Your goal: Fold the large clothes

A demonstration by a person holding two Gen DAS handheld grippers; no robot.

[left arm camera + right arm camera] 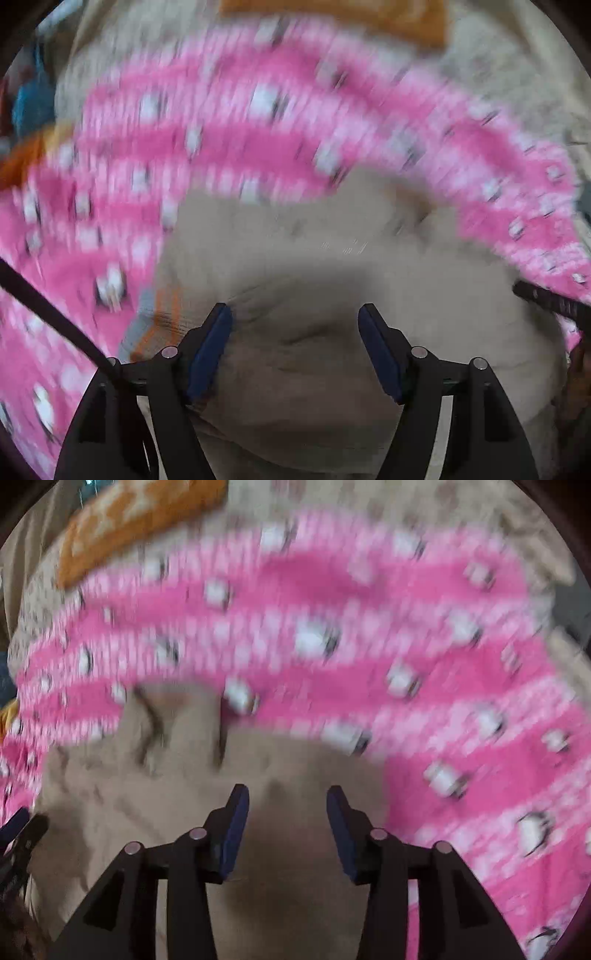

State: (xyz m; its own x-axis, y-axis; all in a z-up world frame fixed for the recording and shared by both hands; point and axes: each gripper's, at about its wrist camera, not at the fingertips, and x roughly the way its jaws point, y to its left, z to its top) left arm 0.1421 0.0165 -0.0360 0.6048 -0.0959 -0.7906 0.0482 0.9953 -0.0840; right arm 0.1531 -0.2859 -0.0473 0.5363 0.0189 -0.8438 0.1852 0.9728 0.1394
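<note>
Left tool (294,314): your fingers stand spread wide with nothing between the blue pads (208,354); it hangs over bare beige cloth.
Right tool (287,794): likewise released, pads apart and gripping nothing, over the same beige cloth.
Beige sheet (303,369): directly under and just ahead of both tools, wrinkled; whether it covers a bed or a worktop you cannot tell.
Grey-and-orange cloth (155,325): a small patch just left of your left tool's left finger, at the edge of the pink fabric.
Black strap (48,310): crosses the lower left of the left view, running toward the left tool's frame.
Pink garment (236,136): the task's piece, pink-striped with small white and black motifs, heavily blurred. It lies ahead of both tools in a broad arc; from your right tool it spreads ahead and down the right side (369,657).
Orange patterned cloth (140,520): beyond the garment, far left of the right tool; in the left view it sits at the far top (351,18).
Blue object (31,99): far left of the left tool, too blurred to identify.
</note>
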